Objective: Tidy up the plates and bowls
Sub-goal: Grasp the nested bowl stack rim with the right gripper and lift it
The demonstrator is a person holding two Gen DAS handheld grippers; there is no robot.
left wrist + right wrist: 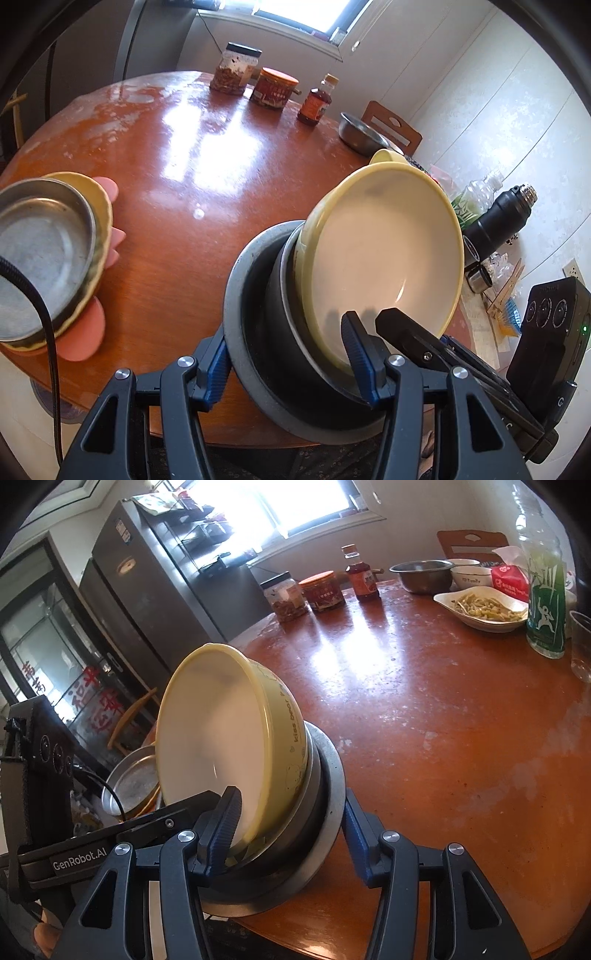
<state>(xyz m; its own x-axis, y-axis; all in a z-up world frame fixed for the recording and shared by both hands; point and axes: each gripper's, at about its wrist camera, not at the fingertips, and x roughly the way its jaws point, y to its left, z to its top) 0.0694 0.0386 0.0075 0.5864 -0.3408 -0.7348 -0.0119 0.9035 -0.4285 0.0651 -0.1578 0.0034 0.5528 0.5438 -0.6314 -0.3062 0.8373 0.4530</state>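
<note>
While both claws grip one stack at the desk's near edge:
Left claw [291, 363]: closed across gray plate [240, 295] and yellow bowl [384, 258].
Right claw [290, 834]: likewise.
Risk: tilted bowl slides off, unseated.

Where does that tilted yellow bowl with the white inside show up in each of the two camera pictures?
Left wrist view: the tilted yellow bowl with the white inside sits right of centre, leaning in a dark grey dish.
Right wrist view: the bowl sits left of centre, in the same dish.
Shared landmark: the red sauce bottle far across the round wooden table.
</note>
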